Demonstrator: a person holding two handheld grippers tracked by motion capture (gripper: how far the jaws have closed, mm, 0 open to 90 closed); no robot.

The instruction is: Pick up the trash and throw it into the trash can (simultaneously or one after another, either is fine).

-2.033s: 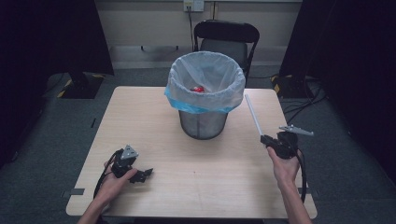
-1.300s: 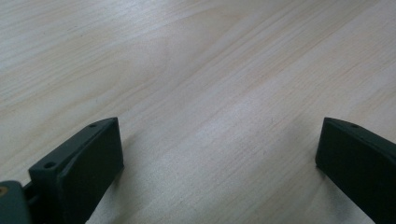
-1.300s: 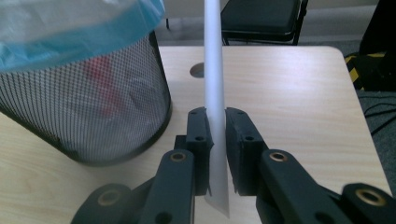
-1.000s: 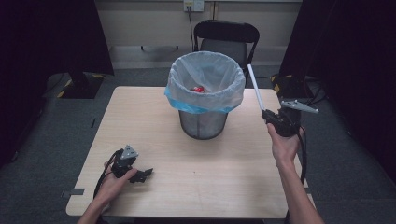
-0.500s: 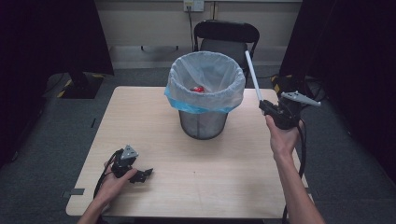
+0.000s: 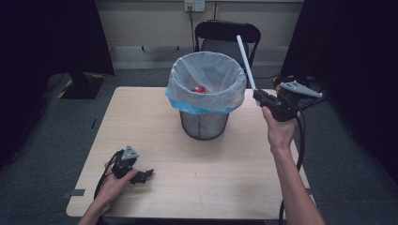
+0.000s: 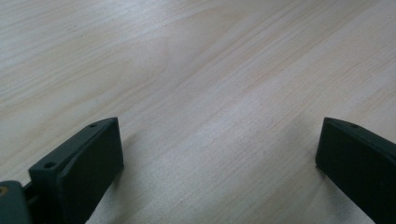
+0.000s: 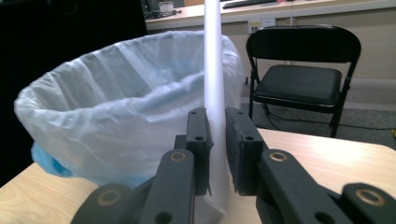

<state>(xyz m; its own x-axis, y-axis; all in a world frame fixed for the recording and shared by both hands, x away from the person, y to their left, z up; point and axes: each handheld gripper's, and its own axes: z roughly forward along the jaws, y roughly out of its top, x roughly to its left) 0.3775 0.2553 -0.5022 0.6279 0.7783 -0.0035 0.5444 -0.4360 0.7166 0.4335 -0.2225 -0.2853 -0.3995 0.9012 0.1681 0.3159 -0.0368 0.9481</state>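
Right gripper view: white tube point(image 8: 214, 70) clamped between the two black fingers point(image 8: 198, 140) near its lower end, standing almost upright and running up out of frame, with a short stub point(image 8: 217, 198) below the pads. Lined waste bin point(image 8: 116, 107) just beyond and to the left of the fingers; folding chair point(image 8: 303, 70) farther off behind. High view: right gripper point(image 6: 259, 97) raised beside the bin rim point(image 6: 241, 86), tube point(image 6: 245, 61) leaning up and away over the rim edge; something red point(image 6: 199, 89) lying inside the liner. Judged light, thin-walled and smooth, so likely to slide or swing in the pads and to crush if squeezed hard; low hold leaves a long free length above, prone to tipping. Firmer hold judged nearer mid-length, pads square across the round wall. Left gripper point(image 6: 141, 176) resting low on the worktop point(image 6: 141, 117), fingers point(image 7: 84, 163) spread wide, nothing between them, bare wood beneath.
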